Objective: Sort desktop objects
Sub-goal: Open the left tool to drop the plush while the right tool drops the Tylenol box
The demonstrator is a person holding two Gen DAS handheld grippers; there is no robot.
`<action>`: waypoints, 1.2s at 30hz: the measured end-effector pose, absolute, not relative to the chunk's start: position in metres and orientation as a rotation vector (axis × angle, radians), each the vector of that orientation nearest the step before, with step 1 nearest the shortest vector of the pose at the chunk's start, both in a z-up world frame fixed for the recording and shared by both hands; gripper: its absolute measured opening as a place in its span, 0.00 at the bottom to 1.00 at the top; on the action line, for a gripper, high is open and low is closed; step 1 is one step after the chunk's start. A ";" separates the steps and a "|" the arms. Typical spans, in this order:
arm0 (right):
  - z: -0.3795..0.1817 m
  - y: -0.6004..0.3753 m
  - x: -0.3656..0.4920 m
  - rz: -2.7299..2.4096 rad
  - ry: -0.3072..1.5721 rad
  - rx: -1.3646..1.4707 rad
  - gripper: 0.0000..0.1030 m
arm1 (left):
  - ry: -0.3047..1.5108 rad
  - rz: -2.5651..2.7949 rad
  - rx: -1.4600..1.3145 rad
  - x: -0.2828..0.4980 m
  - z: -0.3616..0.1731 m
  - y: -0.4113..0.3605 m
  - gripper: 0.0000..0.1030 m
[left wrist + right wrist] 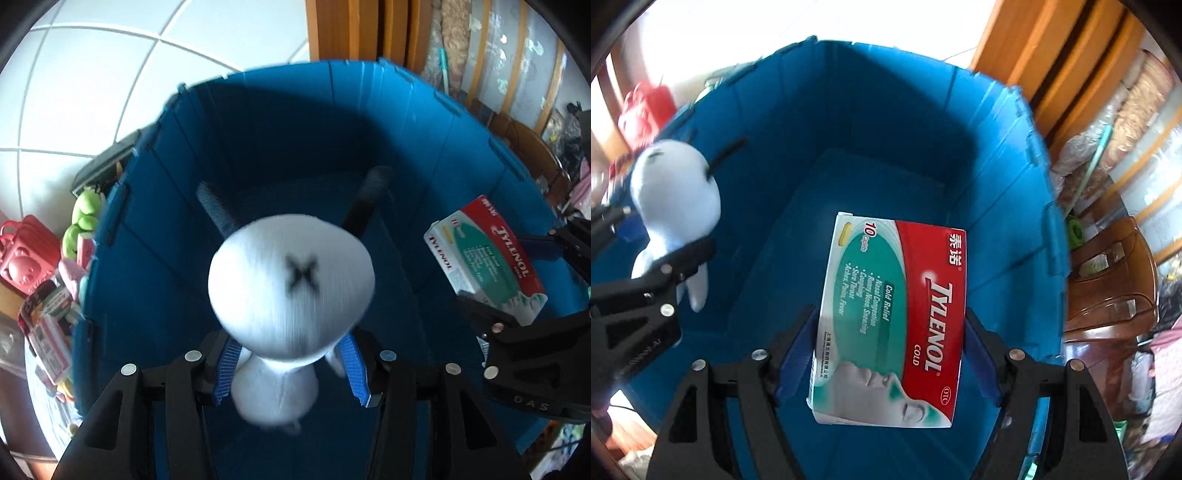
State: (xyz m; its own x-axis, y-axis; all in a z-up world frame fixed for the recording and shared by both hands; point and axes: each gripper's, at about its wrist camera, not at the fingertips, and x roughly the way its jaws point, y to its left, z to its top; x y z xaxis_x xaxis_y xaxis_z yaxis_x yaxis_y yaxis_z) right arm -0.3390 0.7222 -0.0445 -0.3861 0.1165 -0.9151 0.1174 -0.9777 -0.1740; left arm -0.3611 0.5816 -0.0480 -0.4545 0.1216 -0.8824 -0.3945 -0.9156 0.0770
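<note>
Release is the step in hand, judged from where both loads hang: over the open blue bin (886, 122), with nothing visible on its floor.

Left gripper (291, 369): its blue pads (229, 369) are closed on the body of the white plush toy (291, 280), the big head with the black cross standing forward of the fingertips and the two dark ears pointing ahead into the bin. The head is blurred, so it appears to be swinging or moving (I cannot tell which). Let it settle before you part the fingers; a top-heavy soft toy may tip forward as it leaves the pads, so give it clear room ahead of the tool.

Right gripper (890, 332): it clamps the Tylenol box (894, 317) across its two long sides, printed face toward the camera, the far end projecting beyond the fingertips above the bin floor. The box is light card; do not squeeze harder than you already do, or the walls may buckle.

Spacing: in the left wrist view the box and the right tool sit off to the right of your left fingers, apart from the toy; in the right wrist view the toy hangs to the left, near the bin wall. Keep that gap.

Advice: bring each tool lower toward the floor ahead of it, open one at a time, and check that neither item catches the rim. Loose items lie outside the bin on the left tool's left, a red case (22, 258) and a green plush (83, 218) among them; they look unsorted as yet.
</note>
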 end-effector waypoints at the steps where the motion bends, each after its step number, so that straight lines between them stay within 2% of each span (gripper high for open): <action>1: -0.052 0.720 -0.338 -2.564 0.350 1.765 0.72 | 0.403 2.411 -1.444 -0.360 -0.051 0.581 0.48; 4: -0.068 0.716 -0.334 -2.510 0.409 1.810 0.72 | 0.395 2.408 -1.460 -0.357 -0.054 0.581 0.48; 5: -0.070 0.717 -0.333 -2.504 0.408 1.814 0.72 | 0.394 2.414 -1.456 -0.355 -0.053 0.581 0.51; 6: -0.072 0.720 -0.331 -2.500 0.395 1.816 0.72 | 0.400 2.416 -1.449 -0.353 -0.052 0.582 0.60; 8: -0.073 0.724 -0.330 -2.505 0.374 1.816 0.72 | 0.398 2.413 -1.435 -0.349 -0.050 0.583 0.69; 21: -0.068 0.729 -0.318 -2.539 0.312 1.800 0.73 | 0.402 2.421 -1.404 -0.333 -0.045 0.584 0.71; 24: -0.071 0.728 -0.316 -2.536 0.333 1.803 0.82 | 0.398 2.421 -1.404 -0.330 -0.045 0.583 0.71; 36: -0.065 0.725 -0.322 -2.536 0.356 1.781 0.82 | 0.396 2.429 -1.391 -0.328 -0.044 0.580 0.71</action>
